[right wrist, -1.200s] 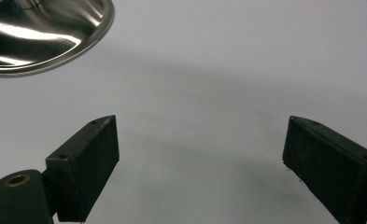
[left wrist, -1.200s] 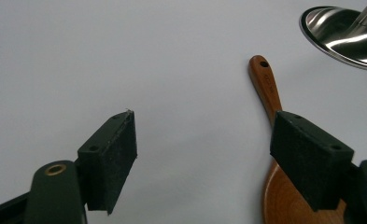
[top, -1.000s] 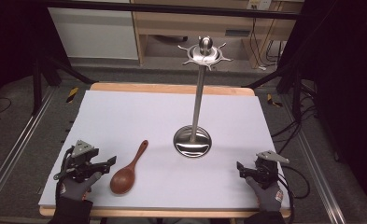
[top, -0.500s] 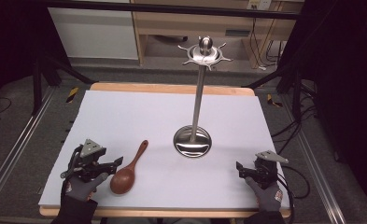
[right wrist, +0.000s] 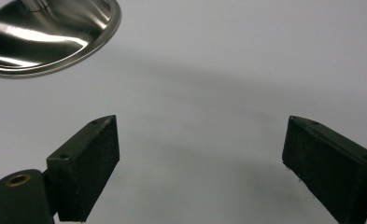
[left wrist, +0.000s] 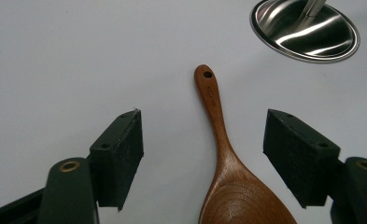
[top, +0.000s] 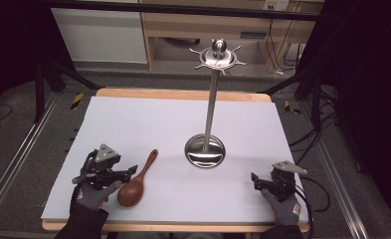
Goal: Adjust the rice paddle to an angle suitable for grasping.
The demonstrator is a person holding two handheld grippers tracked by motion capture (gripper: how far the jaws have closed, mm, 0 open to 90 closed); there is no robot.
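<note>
Left gripper [top: 128,172]: held in a gloved hand [top: 91,196] at the near left of the table; jaws wide apart and just now narrowing a little, with the wooden spoon between them but untouched by either pad. In the left gripper view its two black pads [left wrist: 118,156] stand well clear of the spoon on both sides.

Wooden spoon [top: 136,183]: lies flat on the white table cover [top: 148,124], near left, bowl toward the near edge and just beside the left gripper's tip; handle runs away to the far right and ends in a small hanging hole.

Metal stand [top: 210,104]: upright, right of the spoon and farther off; round polished base [top: 204,151] on the cover, slim pole, and a disc with short hooks and a ball knob at the top. Apart from the spoon.

Right gripper [top: 255,179]: near right of the table, in a gloved hand [top: 285,206]; jaws spread wide over bare cover, nothing between them. Well apart from spoon and stand.
</note>
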